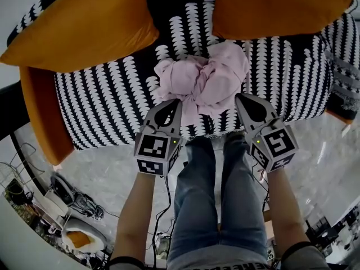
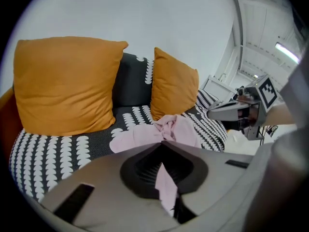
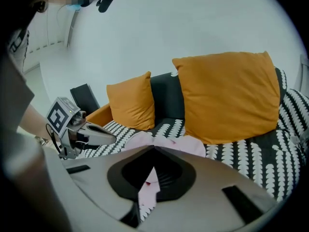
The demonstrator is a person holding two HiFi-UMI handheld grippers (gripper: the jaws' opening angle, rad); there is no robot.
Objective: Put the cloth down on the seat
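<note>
A crumpled pink cloth (image 1: 202, 80) lies on the black-and-white patterned seat (image 1: 101, 100) of a sofa, near its front edge. My left gripper (image 1: 175, 103) is at the cloth's near left edge, and my right gripper (image 1: 241, 97) is at its near right edge. In the left gripper view a strip of the pink cloth (image 2: 166, 182) sits pinched between the shut jaws. The right gripper view likewise shows a fold of pink cloth (image 3: 148, 187) caught between its shut jaws. The bulk of the cloth (image 2: 145, 137) rests bunched on the seat beyond the jaws.
Two orange cushions (image 1: 84, 21) (image 1: 275, 7) lean against the sofa back behind the cloth. An orange armrest (image 1: 42, 117) bounds the seat at the left. The person's legs in jeans (image 1: 219, 196) stand at the sofa front. Cables and clutter (image 1: 73, 207) lie on the floor at the lower left.
</note>
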